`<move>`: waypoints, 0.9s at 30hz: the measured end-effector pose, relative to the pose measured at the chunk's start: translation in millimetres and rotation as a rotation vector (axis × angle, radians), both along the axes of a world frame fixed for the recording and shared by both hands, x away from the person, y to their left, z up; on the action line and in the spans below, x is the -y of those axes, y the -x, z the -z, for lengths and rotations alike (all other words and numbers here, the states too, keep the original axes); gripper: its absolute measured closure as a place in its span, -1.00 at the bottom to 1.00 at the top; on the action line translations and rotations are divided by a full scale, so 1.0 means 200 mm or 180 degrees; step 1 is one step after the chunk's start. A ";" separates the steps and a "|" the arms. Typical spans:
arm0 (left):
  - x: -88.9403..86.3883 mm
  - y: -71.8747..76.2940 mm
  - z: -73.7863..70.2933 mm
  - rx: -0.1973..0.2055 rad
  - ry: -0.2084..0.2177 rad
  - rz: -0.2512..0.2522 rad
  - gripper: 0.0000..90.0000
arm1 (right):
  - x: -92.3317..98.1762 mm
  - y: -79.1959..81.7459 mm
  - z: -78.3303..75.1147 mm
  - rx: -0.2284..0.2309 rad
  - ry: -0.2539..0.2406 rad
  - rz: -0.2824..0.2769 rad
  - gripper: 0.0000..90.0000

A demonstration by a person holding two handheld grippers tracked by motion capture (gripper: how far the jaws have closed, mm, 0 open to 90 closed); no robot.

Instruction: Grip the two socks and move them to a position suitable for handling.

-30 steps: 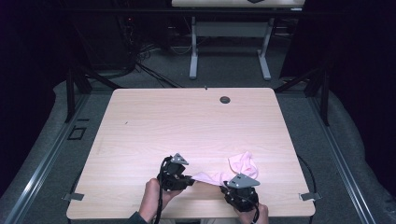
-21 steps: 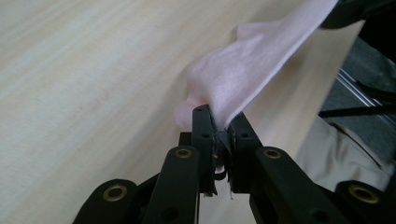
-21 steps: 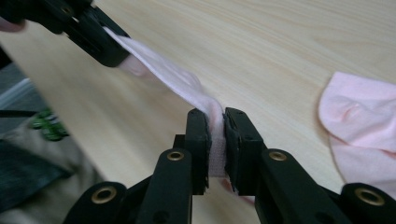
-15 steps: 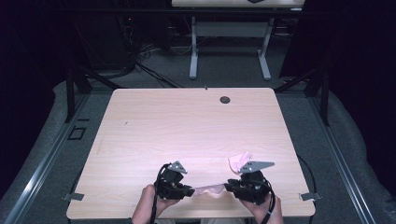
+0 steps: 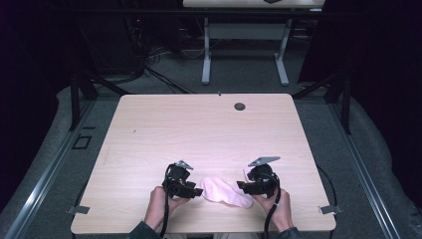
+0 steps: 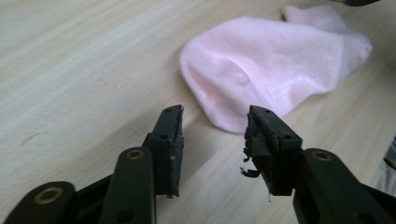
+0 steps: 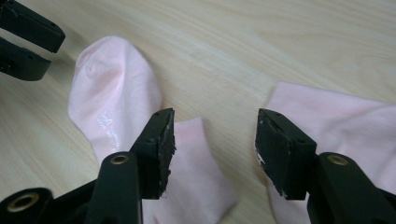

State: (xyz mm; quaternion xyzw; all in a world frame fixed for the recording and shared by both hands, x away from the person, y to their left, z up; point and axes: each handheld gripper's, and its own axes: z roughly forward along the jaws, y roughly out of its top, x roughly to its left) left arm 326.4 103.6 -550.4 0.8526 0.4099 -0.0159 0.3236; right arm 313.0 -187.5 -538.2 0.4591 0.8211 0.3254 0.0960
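Observation:
A pale pink sock lies flat near the table's front edge between the two grippers; it also shows in the left gripper view and the right gripper view. My left gripper is open just left of the sock's rounded end, its jaws having just been opening with nothing between them. My right gripper is open over the sock's other end, jaws also just opened, pads not pressing on cloth. A second pink sock lies under its right jaw, peeking out behind it.
The light wooden table has a dark round grommet near its far edge. The left gripper appears at the top left of the right gripper view. Another table's legs stand on the floor beyond.
Both grippers were shut on the pink sock and pulled it out between them; now both have opened and the sock lies flat on the table. The right gripper moved right and away.

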 end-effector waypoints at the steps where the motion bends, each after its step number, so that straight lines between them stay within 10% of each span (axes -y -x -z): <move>1: 0.00 -0.01 0.00 0.0038 0.0014 -0.0032 0.12 | 0.02 0.01 -0.01 0.0006 0.0019 0.0036 0.06; 9: 0.14 -0.06 0.02 0.0122 -0.0282 0.0098 0.13 | -0.01 0.07 0.08 -0.0129 0.0247 -0.0086 0.31; 17: 0.18 -0.05 0.05 0.0253 -0.0518 0.0145 0.73 | -0.07 0.04 0.12 -0.0130 0.0320 -0.0280 0.72; 27: 0.07 0.03 0.05 0.0254 -0.0367 0.0006 0.99 | -0.04 0.07 0.10 -0.0112 0.0031 -0.0070 0.88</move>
